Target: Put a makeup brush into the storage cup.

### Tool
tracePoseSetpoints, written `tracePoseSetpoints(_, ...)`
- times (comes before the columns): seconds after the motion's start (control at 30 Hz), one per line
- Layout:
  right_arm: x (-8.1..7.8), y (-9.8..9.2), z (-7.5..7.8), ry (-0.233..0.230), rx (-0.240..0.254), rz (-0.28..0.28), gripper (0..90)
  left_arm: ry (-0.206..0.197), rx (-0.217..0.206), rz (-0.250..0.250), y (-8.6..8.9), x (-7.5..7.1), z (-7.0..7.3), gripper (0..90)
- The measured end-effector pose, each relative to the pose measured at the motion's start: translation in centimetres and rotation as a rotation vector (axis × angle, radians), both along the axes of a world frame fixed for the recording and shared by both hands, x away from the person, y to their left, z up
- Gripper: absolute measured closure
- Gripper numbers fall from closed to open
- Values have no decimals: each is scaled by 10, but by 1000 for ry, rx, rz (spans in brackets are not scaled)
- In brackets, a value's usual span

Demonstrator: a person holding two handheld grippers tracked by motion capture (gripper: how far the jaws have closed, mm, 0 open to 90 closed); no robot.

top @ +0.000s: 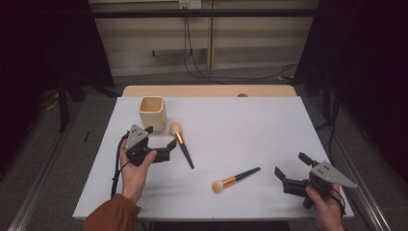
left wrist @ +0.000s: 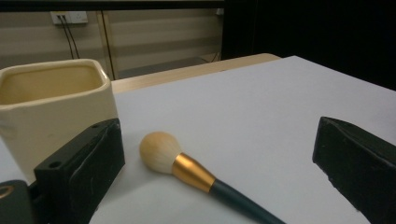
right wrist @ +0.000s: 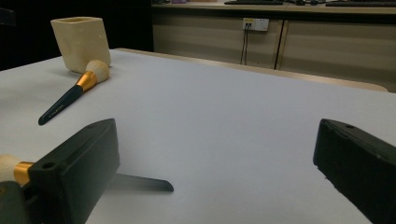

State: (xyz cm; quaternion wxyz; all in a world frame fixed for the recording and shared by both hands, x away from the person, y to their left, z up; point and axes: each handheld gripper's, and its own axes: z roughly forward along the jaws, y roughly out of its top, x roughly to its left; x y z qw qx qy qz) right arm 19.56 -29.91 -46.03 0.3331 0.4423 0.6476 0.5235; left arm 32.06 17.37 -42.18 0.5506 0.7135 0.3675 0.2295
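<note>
A white desk with a pale wooden far edge stands on grey floor, dark curtains at both sides and a beige wall with a socket and hanging cables behind.

Nearest the person, the right tongs rest low at the desk's right front corner, jaws spread wide with nothing between them. In the right gripper view they point across the desk. Just to their left lies the near brush, flat on the desk: its long axis runs slantwise, the pale bristle head toward the person and to the left, the dark handle tip away and to the right.

Farther in, at the left, the left tongs are also wide open and empty, with the far brush just beside the right jaw. In the left gripper view this brush lies between the jaws, touching neither. It lies flat, bristle head pointing away toward the cup, handle slanting back toward the person and to the right.

Beyond it stands the cream square cup, upright, mouth open, close to the bristle head.
</note>
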Motion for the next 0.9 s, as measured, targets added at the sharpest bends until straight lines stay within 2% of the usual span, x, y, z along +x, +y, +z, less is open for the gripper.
tracePoseSetpoints(0.13,0,0,0,1,1,2,0,0,7,-2,-5,4,2,21)
tracePoseSetpoints(0.2,-1,0,0,2,-2,2,0,17,21,-27,-12,14,1,13)
tracePoseSetpoints(0.37,-1,1,0,-2,-2,0,0,49,22,-7,-15,23,-5,14)
tracePoseSetpoints(0.4,-1,1,0,-1,-1,-4,0,66,24,2,-16,27,-6,15)
tracePoseSetpoints(0.5,-2,0,0,2,2,-7,0,87,46,6,-20,33,-4,19)
tracePoseSetpoints(0.57,-2,0,0,2,0,-5,0,90,35,8,-23,38,-1,21)
tracePoseSetpoints(0.6,-2,0,0,2,0,-5,0,96,25,9,-24,39,0,21)
tracePoseSetpoints(0.7,-2,0,0,1,0,-5,0,120,58,3,-29,43,5,23)
tracePoseSetpoints(0.8,-2,0,0,1,-2,-7,0,118,52,-6,-33,45,6,27)
tracePoseSetpoints(0.9,-2,0,0,-1,-1,-8,0,127,67,-9,-35,46,4,28)
